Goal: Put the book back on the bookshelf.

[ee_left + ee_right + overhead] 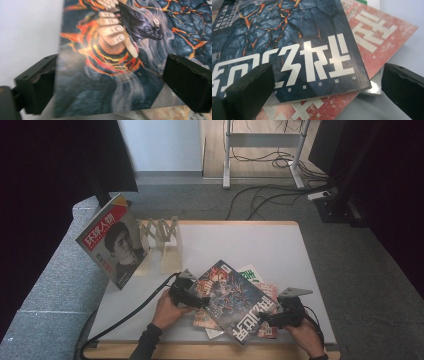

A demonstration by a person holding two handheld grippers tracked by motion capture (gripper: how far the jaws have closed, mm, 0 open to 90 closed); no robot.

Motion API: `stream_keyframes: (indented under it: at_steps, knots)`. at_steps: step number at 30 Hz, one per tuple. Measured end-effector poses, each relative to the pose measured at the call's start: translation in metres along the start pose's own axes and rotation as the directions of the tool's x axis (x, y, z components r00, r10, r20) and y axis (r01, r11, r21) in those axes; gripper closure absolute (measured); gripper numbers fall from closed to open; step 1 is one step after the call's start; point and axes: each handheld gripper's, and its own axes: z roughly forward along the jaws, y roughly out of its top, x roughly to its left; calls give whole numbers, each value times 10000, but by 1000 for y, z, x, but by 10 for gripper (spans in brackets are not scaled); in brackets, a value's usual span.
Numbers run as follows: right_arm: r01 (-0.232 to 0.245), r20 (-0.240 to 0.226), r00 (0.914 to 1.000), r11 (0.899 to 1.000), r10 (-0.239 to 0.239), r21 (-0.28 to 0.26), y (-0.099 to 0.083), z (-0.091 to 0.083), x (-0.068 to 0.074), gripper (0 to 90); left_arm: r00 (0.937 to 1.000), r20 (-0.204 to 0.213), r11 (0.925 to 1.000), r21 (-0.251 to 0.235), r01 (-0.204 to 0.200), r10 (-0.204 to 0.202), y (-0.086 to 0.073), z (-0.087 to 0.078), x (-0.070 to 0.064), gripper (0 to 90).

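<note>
The dark magazine (231, 299) lies topmost on a loose pile near the table's (280, 245) front edge. The left gripper (192, 299) straddles its left edge, jaws wide apart, gripping nothing; the right gripper (272, 319) waits equally wide at its front corner. Risk: closing now may pinch the red magazine (374, 42) beneath, dragging both. Count: at least four magazines piled, one magazine (114, 241) propped in the rack (162, 240).

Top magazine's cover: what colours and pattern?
Dark blue-grey with orange lava-like cracks, white lettering; clearest in the right gripper view.
</note>
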Motion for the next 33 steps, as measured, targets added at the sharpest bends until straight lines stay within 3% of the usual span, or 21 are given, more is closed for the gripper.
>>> stream_keyframes:
  at_steps: [3, 4, 6, 8, 9, 11, 13, 17, 21, 23, 28, 33]
  knots:
    - [339, 360, 9988, 9994, -336, -98, 2, -5, 3, 76, 9994, -276, 9997, -145, -214, 210, 2, -9, 1, 103]
    - [694, 786, 9946, 9975, -682, -127, 3, -12, 5, 100, 9982, -369, 9984, -272, -492, 482, 4, -19, 1, 174]
    - [861, 1000, 9915, 9960, -835, -222, 3, -18, 6, 128, 9947, -519, 9952, -373, -904, 884, 6, -28, 0, 205]
    - [1044, 1088, 9890, 9941, -1007, -289, 1, -24, 8, 133, 9897, -558, 9909, -230, -1329, 1315, 7, -35, 0, 246]
    - [1044, 1088, 9890, 9941, -1007, -289, 1, -24, 8, 133, 9897, -558, 9909, -230, -1329, 1315, 7, -35, 0, 261]
    - [1315, 1111, 9855, 9910, -1281, -236, -3, -29, 12, 158, 9817, -762, 9847, 178, -1735, 1743, 8, -36, -1, 267]
    - [1513, 1268, 9807, 9885, -1490, -85, -5, -30, 15, 181, 9785, -787, 9813, 432, -1876, 1905, 8, -33, -1, 280]
    - [1719, 1286, 9768, 9851, -1711, 51, -9, -28, 21, 317, 9814, -484, 9811, 630, -1828, 1859, 8, -22, 1, 281]
    - [1795, 876, 9797, 9837, -1801, 145, -12, -28, 23, 444, 9848, -272, 9834, 647, -1693, 1714, 7, -17, 3, 286]
    - [1778, 624, 9820, 9839, -1784, 157, -13, -28, 24, 451, 9853, -222, 9839, 620, -1679, 1695, 7, -16, 2, 287]
    - [1736, 611, 9827, 9846, -1746, 209, -13, -26, 25, 458, 9841, -386, 9836, 570, -1712, 1735, 5, -17, -1, 292]
    - [1664, 590, 9841, 9858, -1674, 214, -9, -23, 19, 463, 9904, -337, 9903, 394, -1329, 1342, -2, -20, -1, 294]
